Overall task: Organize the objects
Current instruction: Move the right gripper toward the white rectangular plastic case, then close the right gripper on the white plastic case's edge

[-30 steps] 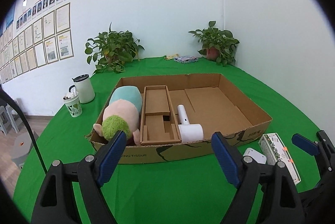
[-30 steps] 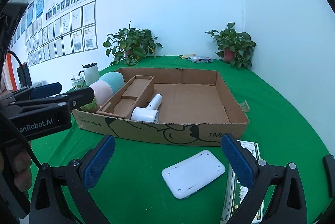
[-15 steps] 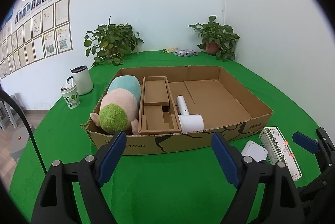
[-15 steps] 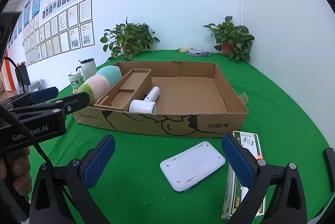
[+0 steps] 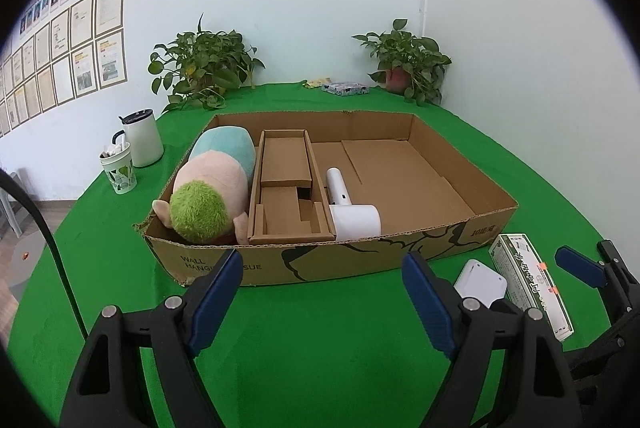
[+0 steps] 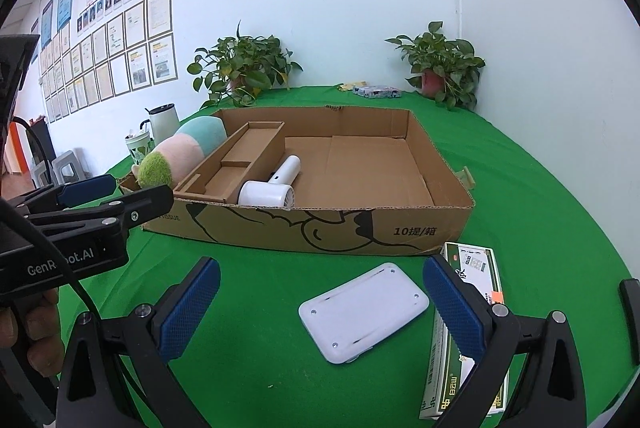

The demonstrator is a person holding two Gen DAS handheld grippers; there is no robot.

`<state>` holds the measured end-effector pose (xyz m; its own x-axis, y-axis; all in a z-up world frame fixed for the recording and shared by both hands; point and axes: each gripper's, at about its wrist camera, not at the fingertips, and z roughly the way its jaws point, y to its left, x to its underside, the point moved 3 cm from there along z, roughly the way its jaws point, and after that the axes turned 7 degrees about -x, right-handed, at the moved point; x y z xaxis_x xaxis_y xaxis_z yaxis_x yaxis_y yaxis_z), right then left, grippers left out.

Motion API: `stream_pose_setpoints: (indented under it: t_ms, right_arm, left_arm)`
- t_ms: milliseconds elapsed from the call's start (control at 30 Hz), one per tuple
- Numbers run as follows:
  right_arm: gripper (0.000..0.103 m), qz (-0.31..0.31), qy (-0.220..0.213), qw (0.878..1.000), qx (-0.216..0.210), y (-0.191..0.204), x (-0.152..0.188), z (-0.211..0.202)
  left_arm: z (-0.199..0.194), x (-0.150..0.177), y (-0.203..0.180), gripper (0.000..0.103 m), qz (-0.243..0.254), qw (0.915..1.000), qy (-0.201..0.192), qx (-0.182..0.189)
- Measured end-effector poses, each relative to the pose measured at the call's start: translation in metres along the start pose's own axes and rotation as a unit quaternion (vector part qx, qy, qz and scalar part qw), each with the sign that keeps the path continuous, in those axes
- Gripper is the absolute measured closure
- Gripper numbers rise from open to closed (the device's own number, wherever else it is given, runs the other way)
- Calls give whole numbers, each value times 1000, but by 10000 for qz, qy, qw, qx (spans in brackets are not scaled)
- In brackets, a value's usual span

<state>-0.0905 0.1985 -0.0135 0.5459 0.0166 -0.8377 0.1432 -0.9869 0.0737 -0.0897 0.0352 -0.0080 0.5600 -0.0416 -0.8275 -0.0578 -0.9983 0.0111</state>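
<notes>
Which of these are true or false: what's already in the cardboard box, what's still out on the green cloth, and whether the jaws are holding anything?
1. The plush toy lies inside the cardboard box. True.
2. The white hair dryer lies on the green cloth outside the box. False: it is in the box, beside the cardboard insert.
3. The flat white device lies on the cloth in front of the box. True.
4. The right gripper is shut on the green carton. False: its jaws are open and empty.
5. The left gripper is open. True.
</notes>
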Motion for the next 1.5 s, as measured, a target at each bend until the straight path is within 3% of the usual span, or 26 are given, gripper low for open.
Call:
stream_pose_setpoints:
  t_ms: [67, 200, 233, 300, 367, 433, 500, 667, 800, 967, 1133, 1200, 1400, 1500]
  right_arm:
    - [1, 13, -14, 10000, 82, -1, 0, 1]
    - [1, 46, 60, 9999, 81, -4, 4, 3]
    - [1, 45, 81, 9999, 77, -5, 6, 3]
    - [1, 50, 263, 9996, -76, -8, 13, 6]
    - [1, 28, 556, 9976, -410, -13, 25, 11]
    - [1, -61, 669, 9966, -470, -17, 38, 10]
    - [1, -60, 829, 9948, -590, -23, 52, 9]
    - [1, -127, 973, 9924, -745, -19, 57, 15]
    - [1, -240, 1240, 9898, -665, -11, 42, 36]
    - [1, 75, 1812, 9833, -157, -12, 27, 78]
    - [1, 423, 1998, 9752, 853, -17, 20, 110]
    - [2, 803, 2108, 9683, 1068, -27, 24, 118]
    - [3, 933, 2109, 9681, 983, -30, 29, 130]
    - [14, 968, 2156, 9694, 663, -29, 31, 134]
  left_arm:
    - [1, 1, 0, 30, 4, 10000, 23, 27]
    - [5, 3, -1, 80, 93, 9997, 195, 77]
    - [6, 4, 1, 81, 81, 9996, 253, 61]
    - [7, 7, 6, 80, 27, 9995, 313, 59]
    - [7, 11, 13, 67, -30, 9992, 397, 22]
    - [6, 17, 20, 42, -77, 9991, 401, 89]
    - [7, 23, 25, 37, -110, 9988, 453, 123]
    - [20, 39, 29, 37, -251, 9952, 905, 265]
    - [20, 44, 26, 37, -141, 9946, 979, 300]
    - [19, 44, 30, 37, -261, 9943, 973, 355]
    - [18, 44, 36, 37, -273, 9941, 999, 333]
    - [17, 44, 40, 37, -280, 9943, 976, 312]
    - [21, 45, 47, 37, -411, 9933, 1025, 352]
    - [22, 45, 43, 37, -362, 9933, 1027, 387]
